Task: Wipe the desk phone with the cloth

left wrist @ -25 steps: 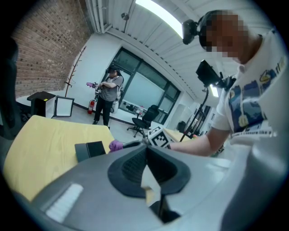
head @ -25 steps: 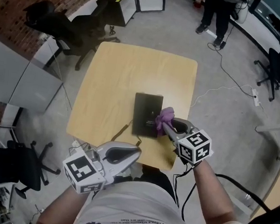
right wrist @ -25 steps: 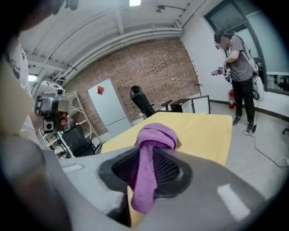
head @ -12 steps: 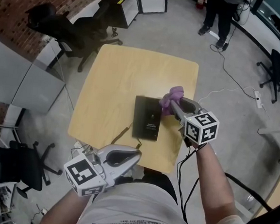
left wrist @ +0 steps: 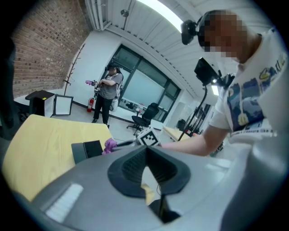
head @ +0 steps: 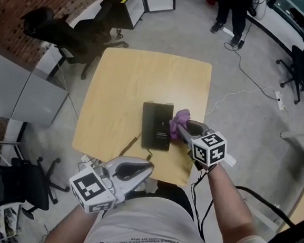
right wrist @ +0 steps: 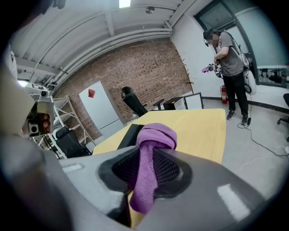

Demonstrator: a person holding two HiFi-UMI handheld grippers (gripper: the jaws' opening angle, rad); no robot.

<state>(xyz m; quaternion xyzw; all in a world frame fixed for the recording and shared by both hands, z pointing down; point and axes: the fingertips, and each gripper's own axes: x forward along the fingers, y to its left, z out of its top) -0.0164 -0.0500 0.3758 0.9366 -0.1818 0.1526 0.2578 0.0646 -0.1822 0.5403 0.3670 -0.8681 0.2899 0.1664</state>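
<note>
A black desk phone (head: 157, 125) lies flat on the yellow table (head: 129, 79), right of its middle. A purple cloth (head: 179, 121) is bunched against the phone's right edge, and my right gripper (head: 184, 129) is shut on it. In the right gripper view the cloth (right wrist: 151, 149) hangs between the jaws, with the phone (right wrist: 130, 134) just beyond it. My left gripper (head: 137, 169) hovers at the table's near edge, shut with nothing in it. From the left gripper view, the phone (left wrist: 88, 150) and cloth (left wrist: 109, 145) show far ahead.
A cord (head: 134, 142) runs from the phone to the near edge. Black office chairs (head: 59, 31) stand at the far left and at the right (head: 299, 68). A person (head: 233, 14) stands beyond the table. A white cable (head: 239, 94) trails on the floor.
My right gripper swept the cloth away along the phone's right side, then drew it back toward me. The left gripper stayed where it was.
</note>
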